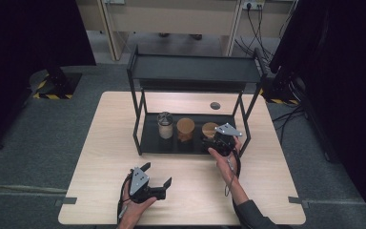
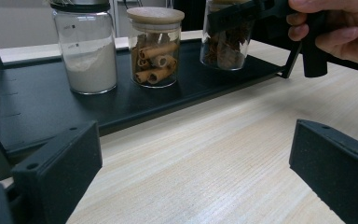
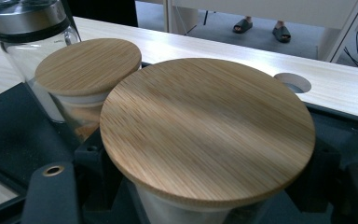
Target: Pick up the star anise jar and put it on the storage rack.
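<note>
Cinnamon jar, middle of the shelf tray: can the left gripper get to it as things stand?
Probably yes. The left gripper is open, and bare table lies between it and the cinnamon jar. The powder jar stands apart on one side; the right gripper clamps the star anise jar on the other.

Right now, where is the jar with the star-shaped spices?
In the high view, the star spice jar stands at the right end of the black rack's lower shelf, beside the cinnamon stick jar, with the right tool shut around it.

Black rack (image 1: 190, 143), pale wood table (image 1: 195, 191), tan striped bamboo lid (image 3: 207, 128).
</note>
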Demonstrator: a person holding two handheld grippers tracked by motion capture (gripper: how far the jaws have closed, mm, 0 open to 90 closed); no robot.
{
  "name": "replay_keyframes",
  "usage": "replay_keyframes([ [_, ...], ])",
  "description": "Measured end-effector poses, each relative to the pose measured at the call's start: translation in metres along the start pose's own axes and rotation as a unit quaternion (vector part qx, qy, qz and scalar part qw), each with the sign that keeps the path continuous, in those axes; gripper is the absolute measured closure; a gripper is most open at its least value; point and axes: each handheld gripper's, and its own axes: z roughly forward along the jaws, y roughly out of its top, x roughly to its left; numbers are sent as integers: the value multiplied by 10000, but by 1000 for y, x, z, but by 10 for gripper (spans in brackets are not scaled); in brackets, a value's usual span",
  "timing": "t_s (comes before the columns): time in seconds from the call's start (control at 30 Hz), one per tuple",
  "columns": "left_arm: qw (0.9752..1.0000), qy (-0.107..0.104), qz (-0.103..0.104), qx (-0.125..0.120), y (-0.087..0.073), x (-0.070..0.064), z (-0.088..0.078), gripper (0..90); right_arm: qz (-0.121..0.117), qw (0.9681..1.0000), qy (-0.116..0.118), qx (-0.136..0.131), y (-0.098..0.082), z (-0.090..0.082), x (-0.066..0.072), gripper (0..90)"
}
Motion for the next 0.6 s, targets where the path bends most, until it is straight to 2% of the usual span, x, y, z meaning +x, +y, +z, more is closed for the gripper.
replay_keyframes([
  [0.6,10000,-2,-6,-1,0,0,0,18,61,9999,-153,41,4,17,0,261],
])
